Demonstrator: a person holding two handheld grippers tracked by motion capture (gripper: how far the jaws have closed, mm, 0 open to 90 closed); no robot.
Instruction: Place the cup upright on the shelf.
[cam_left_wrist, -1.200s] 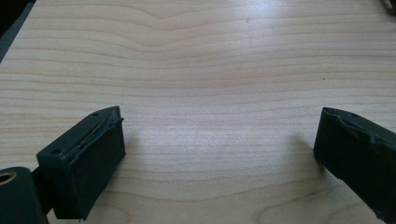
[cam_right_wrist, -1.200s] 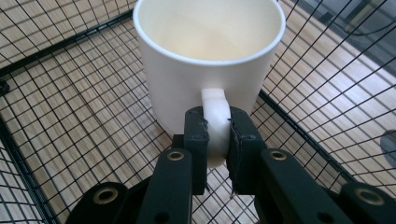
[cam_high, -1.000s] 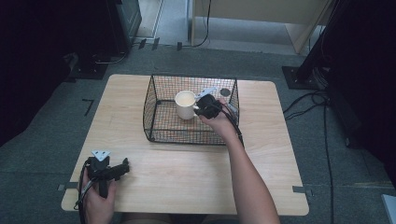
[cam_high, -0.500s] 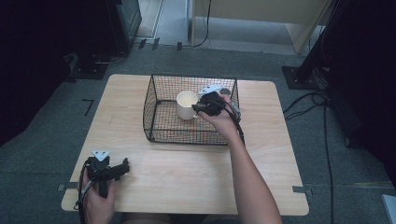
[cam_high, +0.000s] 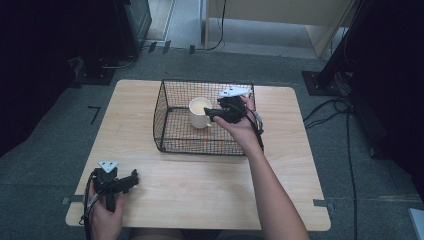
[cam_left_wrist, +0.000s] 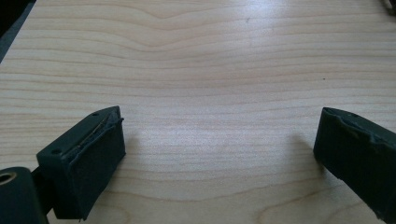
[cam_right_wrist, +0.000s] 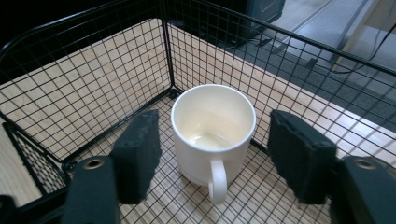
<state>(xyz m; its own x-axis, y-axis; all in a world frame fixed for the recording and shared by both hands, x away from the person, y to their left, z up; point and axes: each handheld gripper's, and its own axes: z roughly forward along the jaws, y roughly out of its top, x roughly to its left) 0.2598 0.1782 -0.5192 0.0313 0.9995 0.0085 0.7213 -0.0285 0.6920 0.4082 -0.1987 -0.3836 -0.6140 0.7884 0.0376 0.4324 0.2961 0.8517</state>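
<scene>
Change since earlier: right gripper (cam_high: 212, 114) has swung lower and toward the cup inside the basket; before, it was beside the cup's far right. Left gripper has not moved.
Right gripper: jaws spread wide, one on each side of the white ceramic mug (cam_right_wrist: 213, 135), not touching it in the right gripper view. It points at the mug's handle side.
Right hand (cam_high: 240, 125): holds the gripper from over the basket's right part, the forearm coming from the near edge of the table.
Mug: upright and empty, handle (cam_right_wrist: 217, 181) turned toward the right gripper. It stands on the wire floor near the middle of the basket; in the high view it is at (cam_high: 200, 112).
Basket: black wire mesh basket (cam_high: 170, 142), open on top, on the far half of the table.
Left gripper (cam_high: 131, 179): jaws spread wide over bare wood, nothing between them (cam_left_wrist: 215, 154). It rests near the table's near left corner.
Table: light wooden table (cam_high: 200, 185), on a grey floor.
</scene>
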